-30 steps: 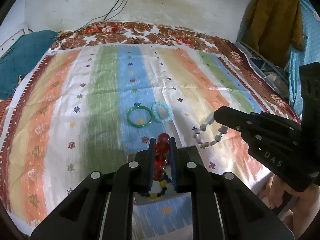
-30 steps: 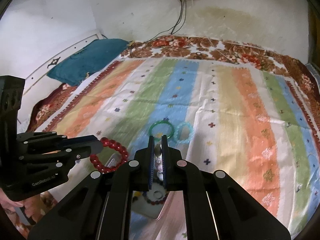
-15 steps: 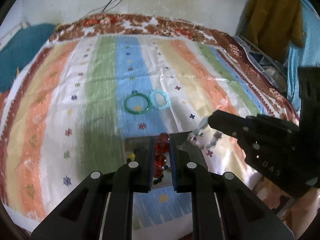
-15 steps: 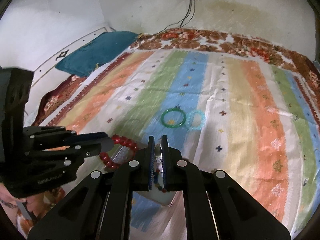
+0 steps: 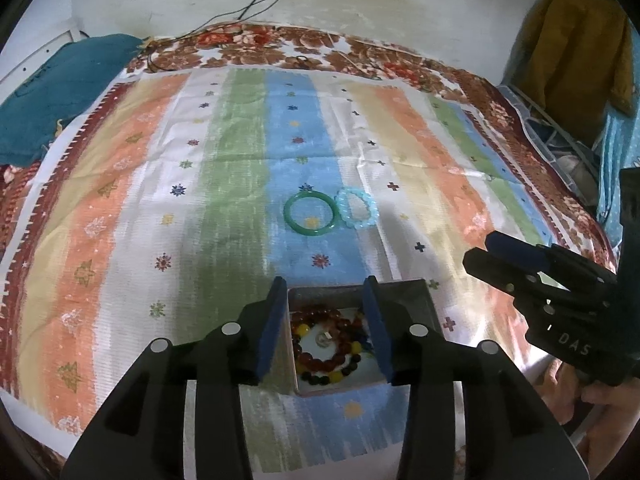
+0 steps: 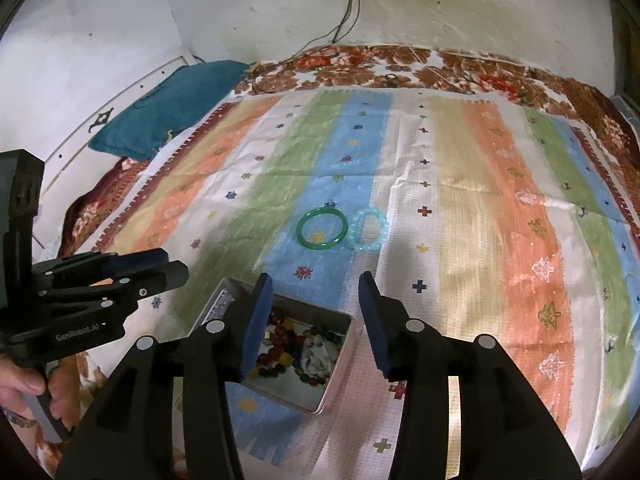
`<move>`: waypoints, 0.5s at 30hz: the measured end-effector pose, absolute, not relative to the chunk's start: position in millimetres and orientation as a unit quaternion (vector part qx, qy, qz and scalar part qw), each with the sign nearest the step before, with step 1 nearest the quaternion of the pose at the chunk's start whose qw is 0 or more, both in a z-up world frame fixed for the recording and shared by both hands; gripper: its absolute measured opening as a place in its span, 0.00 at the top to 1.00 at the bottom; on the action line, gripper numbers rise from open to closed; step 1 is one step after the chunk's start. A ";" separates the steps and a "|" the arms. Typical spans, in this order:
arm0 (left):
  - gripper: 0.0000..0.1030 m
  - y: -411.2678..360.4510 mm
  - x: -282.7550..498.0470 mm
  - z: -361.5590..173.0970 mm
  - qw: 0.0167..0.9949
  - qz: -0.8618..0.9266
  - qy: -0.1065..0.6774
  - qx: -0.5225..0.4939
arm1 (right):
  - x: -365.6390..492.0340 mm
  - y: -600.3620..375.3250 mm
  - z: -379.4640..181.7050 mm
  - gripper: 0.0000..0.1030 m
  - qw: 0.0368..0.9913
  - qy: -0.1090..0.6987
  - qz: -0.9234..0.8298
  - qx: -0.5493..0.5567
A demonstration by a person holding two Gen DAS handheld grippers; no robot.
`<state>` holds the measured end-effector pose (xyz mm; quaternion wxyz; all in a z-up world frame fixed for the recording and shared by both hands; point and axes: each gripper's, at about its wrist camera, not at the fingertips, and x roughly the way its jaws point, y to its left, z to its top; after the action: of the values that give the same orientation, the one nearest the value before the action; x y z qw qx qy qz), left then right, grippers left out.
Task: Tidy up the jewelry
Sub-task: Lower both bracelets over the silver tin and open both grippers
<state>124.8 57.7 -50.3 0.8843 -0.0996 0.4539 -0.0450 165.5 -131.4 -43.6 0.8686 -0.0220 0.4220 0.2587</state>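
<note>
A small metal box (image 5: pixel 394 285) (image 6: pixel 340 354) sits on the striped cloth near the front edge. In it lie several bead bracelets, among them a red bead bracelet (image 5: pixel 320 315) and a pale bead bracelet (image 6: pixel 316 354). My left gripper (image 5: pixel 325 280) (image 6: pixel 176 266) hovers over the box, its jaws opening with nothing between them. My right gripper (image 6: pixel 314 278) (image 5: pixel 480 251) hovers beside it, jaws also opening and empty. Farther back on the blue stripe a green bangle (image 5: pixel 312 216) (image 6: pixel 322 230) and a light blue bead bracelet (image 5: pixel 356 214) (image 6: pixel 370 228) lie side by side.
The striped cloth (image 5: pixel 224 184) covers a bed with a floral border. A teal pillow (image 5: pixel 52 92) (image 6: pixel 168 108) lies at the far left. Cables (image 6: pixel 344 20) run down the wall. Hanging clothes (image 5: pixel 576 52) and a clear container (image 5: pixel 556 140) stand at the right.
Both grippers have opened. The red bead bracelet left the left jaws and the pale bead bracelet left the right jaws; both now lie in the metal box.
</note>
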 end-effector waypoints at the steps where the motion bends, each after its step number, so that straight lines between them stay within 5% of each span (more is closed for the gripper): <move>1: 0.60 58.3 126.0 -50.5 0.884 -0.043 0.454 -0.099 | 167.1 -130.6 -45.0 0.56 0.868 0.424 0.256 -0.025; 15: 0.52 53.0 153.2 -54.0 0.892 -0.006 0.448 -0.057 | 191.2 -129.3 -51.6 0.48 0.867 0.436 0.241 -0.016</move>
<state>153.2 53.0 -54.0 0.8923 -0.0572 0.4478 -0.0059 191.2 -129.3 -51.6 0.8670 -0.0162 0.4357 0.2414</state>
